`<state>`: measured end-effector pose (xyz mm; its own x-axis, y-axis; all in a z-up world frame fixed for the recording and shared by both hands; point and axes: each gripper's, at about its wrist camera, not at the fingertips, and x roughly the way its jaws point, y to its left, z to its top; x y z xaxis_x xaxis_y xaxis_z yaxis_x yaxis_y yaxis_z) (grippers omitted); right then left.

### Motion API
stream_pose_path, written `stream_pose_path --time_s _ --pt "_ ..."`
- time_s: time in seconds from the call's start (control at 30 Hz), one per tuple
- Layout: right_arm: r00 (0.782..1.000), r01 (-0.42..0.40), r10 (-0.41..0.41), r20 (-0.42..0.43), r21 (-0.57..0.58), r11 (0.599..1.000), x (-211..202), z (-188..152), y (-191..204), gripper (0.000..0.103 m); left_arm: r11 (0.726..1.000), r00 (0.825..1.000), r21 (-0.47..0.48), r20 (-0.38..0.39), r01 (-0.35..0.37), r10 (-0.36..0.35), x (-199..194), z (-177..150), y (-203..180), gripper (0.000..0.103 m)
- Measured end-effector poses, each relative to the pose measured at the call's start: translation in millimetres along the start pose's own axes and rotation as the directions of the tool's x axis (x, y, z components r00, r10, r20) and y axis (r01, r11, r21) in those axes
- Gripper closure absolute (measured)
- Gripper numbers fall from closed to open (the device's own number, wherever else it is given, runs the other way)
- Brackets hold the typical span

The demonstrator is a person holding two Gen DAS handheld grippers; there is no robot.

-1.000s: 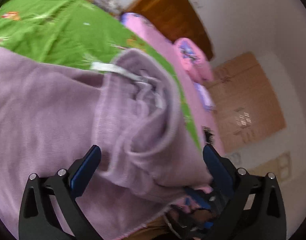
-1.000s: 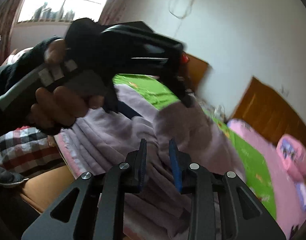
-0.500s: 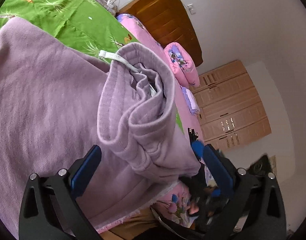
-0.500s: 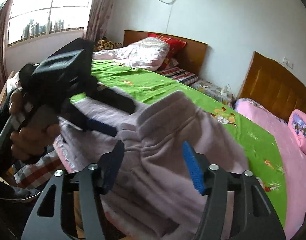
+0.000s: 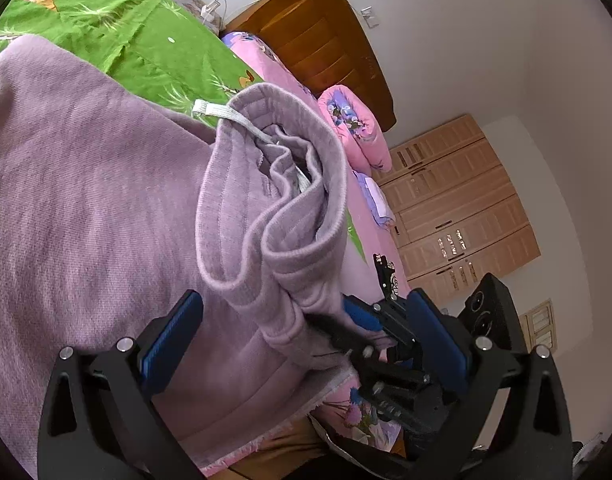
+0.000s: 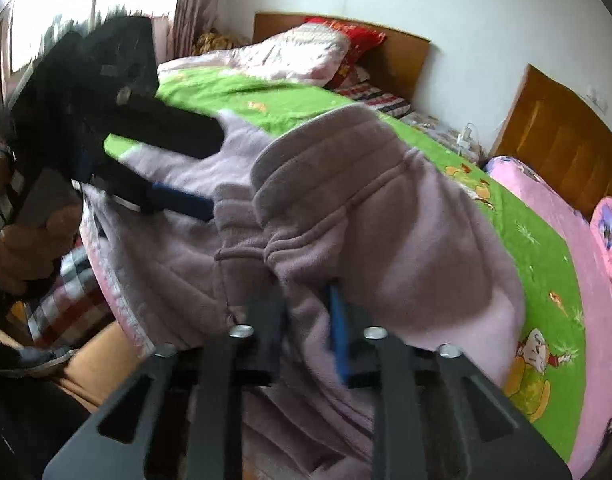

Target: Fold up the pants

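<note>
R tool [image 6: 306,312] clamped on pants [image 6: 386,220]

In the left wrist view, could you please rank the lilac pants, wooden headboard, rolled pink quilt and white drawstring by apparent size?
1. lilac pants, though closest to the camera
2. wooden headboard
3. rolled pink quilt, farther off
4. white drawstring

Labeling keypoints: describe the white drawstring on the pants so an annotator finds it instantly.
Start at the green bedsheet, then the lilac pants on it. At the rolled waistband opening, the flat white drawstring pokes out toward the sheet: the only white strip on lilac fabric.
</note>
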<state>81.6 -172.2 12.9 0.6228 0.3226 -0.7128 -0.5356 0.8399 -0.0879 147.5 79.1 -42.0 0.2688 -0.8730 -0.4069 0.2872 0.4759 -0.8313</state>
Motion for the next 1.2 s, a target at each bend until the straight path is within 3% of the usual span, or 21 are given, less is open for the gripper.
stream_pose_path --time_s 0.1,0.23,0.3,0.4,0.47,0.6,0.67,0.7,0.77,0.87,0.93,1.0,1.1,1.17,1.2 --pt "0.996 -0.060 0.054 0.073 0.076 0.995 -14.3 -1.0 -11.6 0.091 1.000 1.000 -0.014 0.000 0.005 -0.005 -3.3 0.4 0.2 0.002" --pt "0.991 -0.056 0.056 0.125 -0.003 0.998 -36.3 2.9 5.0 0.091 0.998 0.998 -0.041 -0.005 0.055 -0.056 -7.1 3.8 -4.5 0.002" --pt "0.993 -0.047 0.051 0.108 -0.040 0.998 -34.1 1.3 13.3 0.091 0.997 0.998 -0.049 -0.009 0.066 -0.067 -3.9 6.0 -6.1 0.002" --pt "0.999 -0.039 0.041 0.025 -0.095 0.995 -11.8 -12.0 29.5 0.090 0.998 0.999 -0.063 -0.023 0.023 -0.024 4.8 7.1 -5.8 0.002" --pt "0.999 -0.002 0.007 0.039 -0.118 0.993 -8.0 -17.6 35.2 0.089 0.998 1.000 -0.056 -0.024 0.012 -0.013 7.0 6.4 -8.8 0.002" --pt "0.999 -0.018 0.020 0.026 -0.061 0.998 -11.3 -11.2 28.5 0.084 0.998 0.999 -0.062 -0.023 0.024 -0.025 5.6 6.7 -8.7 0.002" --pt "0.997 -0.072 0.073 0.027 -0.016 0.997 -14.0 -6.0 19.6 0.043 0.997 0.999 -0.072 -0.019 0.037 -0.038 5.1 7.8 -6.8 0.002" --pt "0.996 -0.079 0.079 0.039 0.005 0.997 -15.8 -2.9 17.5 0.004 0.996 0.999 -0.078 -0.015 0.046 -0.048 4.4 8.3 -6.3 0.002" --pt "0.995 -0.073 0.073 0.068 0.001 0.997 -18.9 1.6 20.1 0.006 0.995 0.998 -0.080 -0.016 0.052 -0.053 2.3 7.6 -3.3 0.002" --pt "0.999 -0.023 0.025 0.047 -0.040 0.999 -9.4 9.1 31.2 0.010 0.995 0.998 -0.083 -0.015 0.059 -0.061 2.0 8.6 -2.0 0.002" --pt "1.000 0.006 -0.005 0.024 -0.062 0.998 2.1 14.1 37.1 0.020 0.995 0.997 -0.071 -0.005 0.074 -0.075 -5.2 10.4 -3.8 0.002" --pt "1.000 0.018 -0.017 0.008 -0.062 0.998 16.4 20.6 40.1 0.020 0.997 0.998 -0.046 -0.001 0.069 -0.069 -11.5 13.4 -7.9 0.002" --pt "0.991 0.126 -0.132 -0.028 -0.148 0.981 37.0 22.3 53.5 0.020 0.997 0.998 -0.042 0.012 0.058 -0.058 -17.8 18.3 -10.5 0.002" --pt "0.984 0.176 -0.179 -0.001 -0.180 0.968 39.0 20.2 59.3 0.034 0.997 0.998 -0.044 0.021 0.064 -0.063 -23.2 18.8 -9.8 0.002" --pt "0.979 0.203 -0.203 0.015 -0.166 0.965 36.6 20.3 55.8 0.050 0.997 0.998 -0.042 0.022 0.059 -0.058 -25.2 18.4 -9.5 0.002"
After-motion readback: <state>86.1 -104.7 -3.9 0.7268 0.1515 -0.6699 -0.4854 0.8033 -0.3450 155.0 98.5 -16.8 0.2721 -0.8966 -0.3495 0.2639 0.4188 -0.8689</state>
